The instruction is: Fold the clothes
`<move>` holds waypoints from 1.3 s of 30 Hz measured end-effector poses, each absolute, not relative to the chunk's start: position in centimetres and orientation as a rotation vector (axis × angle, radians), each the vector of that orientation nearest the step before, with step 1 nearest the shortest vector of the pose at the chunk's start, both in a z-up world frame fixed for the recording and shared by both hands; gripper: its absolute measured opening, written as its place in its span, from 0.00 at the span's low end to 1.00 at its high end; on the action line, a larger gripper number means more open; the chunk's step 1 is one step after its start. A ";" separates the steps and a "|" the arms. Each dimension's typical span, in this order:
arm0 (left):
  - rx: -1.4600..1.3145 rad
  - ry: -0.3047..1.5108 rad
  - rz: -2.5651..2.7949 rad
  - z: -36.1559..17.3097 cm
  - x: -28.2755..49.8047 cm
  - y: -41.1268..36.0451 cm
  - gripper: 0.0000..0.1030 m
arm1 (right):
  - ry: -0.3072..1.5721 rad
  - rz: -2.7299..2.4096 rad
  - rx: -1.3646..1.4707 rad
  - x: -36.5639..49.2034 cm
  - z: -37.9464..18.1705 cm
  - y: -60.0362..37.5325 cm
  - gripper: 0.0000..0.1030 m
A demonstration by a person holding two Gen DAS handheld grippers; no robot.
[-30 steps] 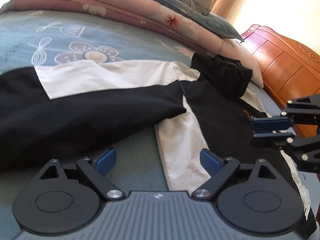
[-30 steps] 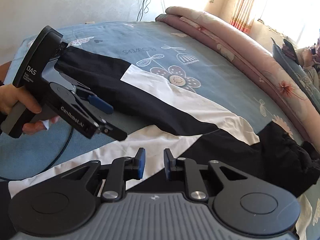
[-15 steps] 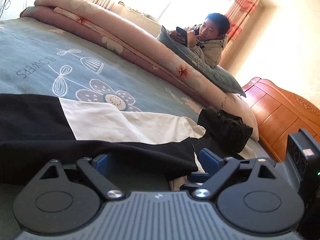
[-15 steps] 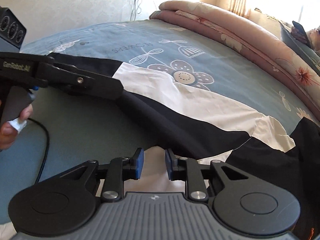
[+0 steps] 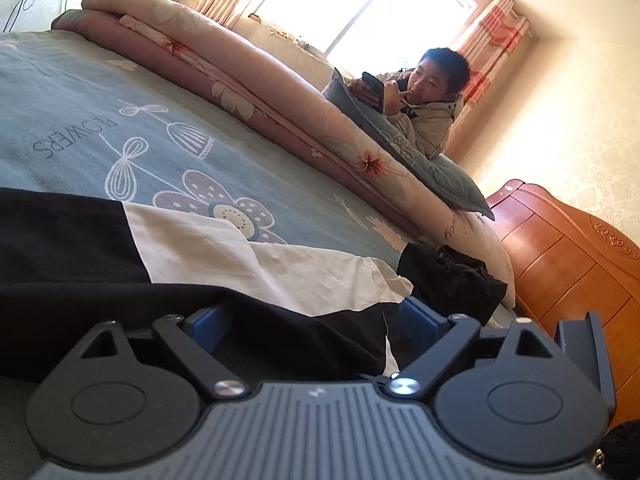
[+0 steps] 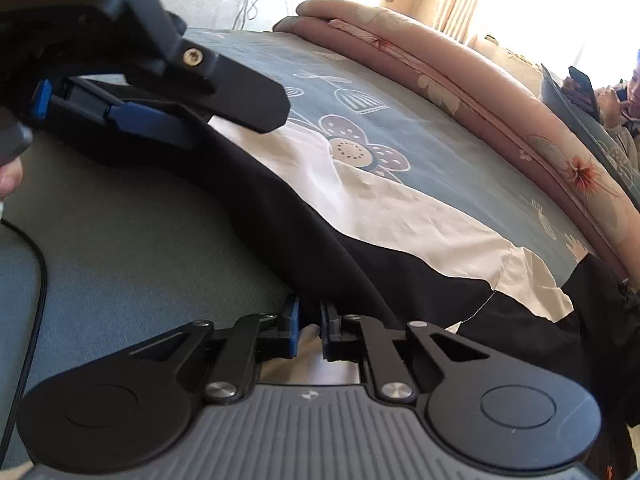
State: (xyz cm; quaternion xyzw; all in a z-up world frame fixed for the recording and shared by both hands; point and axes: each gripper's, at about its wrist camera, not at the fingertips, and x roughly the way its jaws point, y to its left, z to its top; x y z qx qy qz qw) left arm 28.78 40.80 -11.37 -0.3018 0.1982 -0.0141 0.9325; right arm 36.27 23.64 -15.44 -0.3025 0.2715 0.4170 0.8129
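Note:
A black and white garment (image 5: 248,264) lies spread on the blue flowered bedsheet (image 5: 80,120); it also shows in the right wrist view (image 6: 380,216). My left gripper (image 5: 316,320) is open, low at the black sleeve edge, with cloth between its blue pads (image 5: 420,316). Its body shows at the upper left of the right wrist view (image 6: 160,92). My right gripper (image 6: 309,320) has its jaws nearly closed with a narrow gap, at the black hem over a white panel; whether it grips cloth is unclear.
A rolled pink floral quilt (image 5: 260,80) runs along the far side of the bed. A person with a phone (image 5: 424,100) leans on a grey pillow (image 5: 432,168). A wooden headboard (image 5: 568,260) stands at the right. A black cable (image 6: 32,300) lies on the sheet.
Both grippers have dropped lower and moved closer to the garment's black edge. The left gripper now sits close in front of the right camera. Both jaw openings look unchanged.

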 end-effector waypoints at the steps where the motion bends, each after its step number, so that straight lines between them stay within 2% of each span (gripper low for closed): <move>1: -0.625 0.397 -0.020 -11.3 28.6 41.0 0.88 | 0.575 0.931 -0.666 36.2 -15.2 23.2 0.08; 7: -0.679 0.390 0.029 -11.5 27.4 42.0 0.88 | 0.599 1.092 -0.711 37.0 -13.6 21.3 0.09; 10: -0.680 0.433 0.037 -11.6 27.0 42.0 0.88 | 0.568 1.092 -0.631 37.3 -12.6 21.2 0.16; 13: -0.671 0.466 0.034 -11.3 26.0 41.7 0.88 | 0.540 1.070 -0.531 37.8 -12.1 21.7 0.17; 16: -0.625 0.461 0.059 -10.4 24.3 41.8 0.88 | 0.627 1.023 -0.557 38.5 -14.0 23.7 0.17; 20: -0.598 0.432 0.261 -9.8 21.3 44.3 0.88 | 0.687 1.019 -0.575 38.1 -14.8 24.1 0.18; 22: -0.584 0.416 0.370 -9.6 19.8 45.6 0.88 | 0.730 1.057 -0.564 38.0 -14.2 23.5 0.25; 27: -0.557 0.374 0.654 -9.2 16.0 49.2 0.88 | 0.700 1.081 -0.528 36.2 -12.8 21.9 0.26; 31: -0.888 0.411 0.745 -11.8 13.0 53.8 0.87 | 0.692 1.103 -0.504 34.7 -12.4 21.1 0.28; 34: -1.082 0.348 0.689 -13.6 11.6 55.6 0.87 | 0.697 1.107 -0.496 34.2 -12.7 21.1 0.29; 37: -1.161 0.294 0.686 -13.6 10.8 56.6 0.86 | 0.692 1.104 -0.495 33.7 -12.7 21.2 0.30; 39: -1.060 0.300 0.732 -12.6 10.5 57.0 0.86 | 0.688 1.110 -0.488 33.5 -12.5 20.9 0.35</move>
